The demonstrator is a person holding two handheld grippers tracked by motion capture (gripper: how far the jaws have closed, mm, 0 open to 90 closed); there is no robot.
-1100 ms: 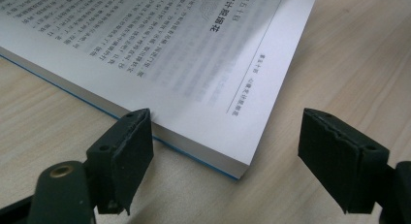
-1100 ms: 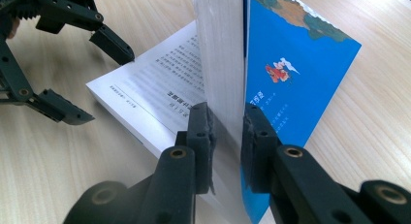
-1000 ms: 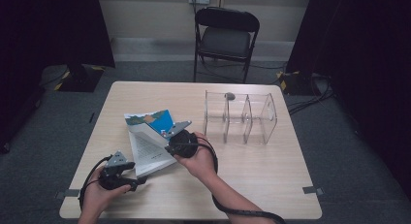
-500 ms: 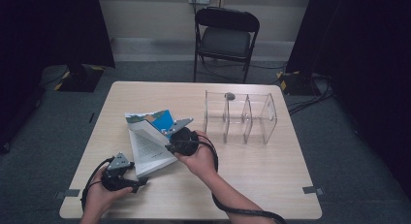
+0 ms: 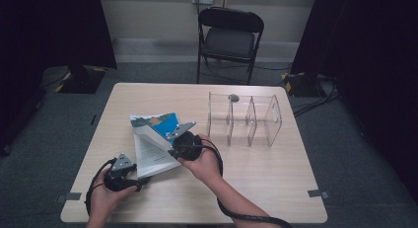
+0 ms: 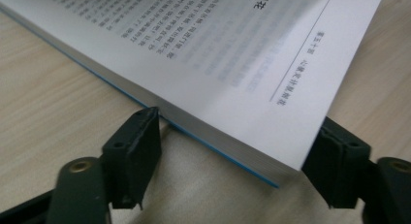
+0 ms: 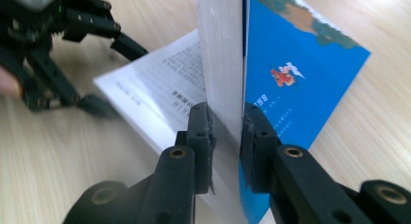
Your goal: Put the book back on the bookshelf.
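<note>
One book [image 5: 155,139] lies open on the tabletop [image 5: 256,178], left of a clear rack [image 5: 244,120]. The right gripper [image 7: 227,122] has its fingers clamped on the blue cover and a sheaf of pages — lifting them upright, likely to expose the lower pages. The left gripper [image 6: 232,136] straddles the lower block's corner; its fingers have just been closing, half-wide, not yet pressing. Two grippers, one rack, one chair [image 5: 229,38].

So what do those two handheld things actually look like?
Each hand holds a black gadget: the left gripper and the right gripper. Both carry a grey three-cornered plate on top and trail a black cable. Their fingers are blocky black bars with brass-coloured screws. Forearms are bare.
</note>
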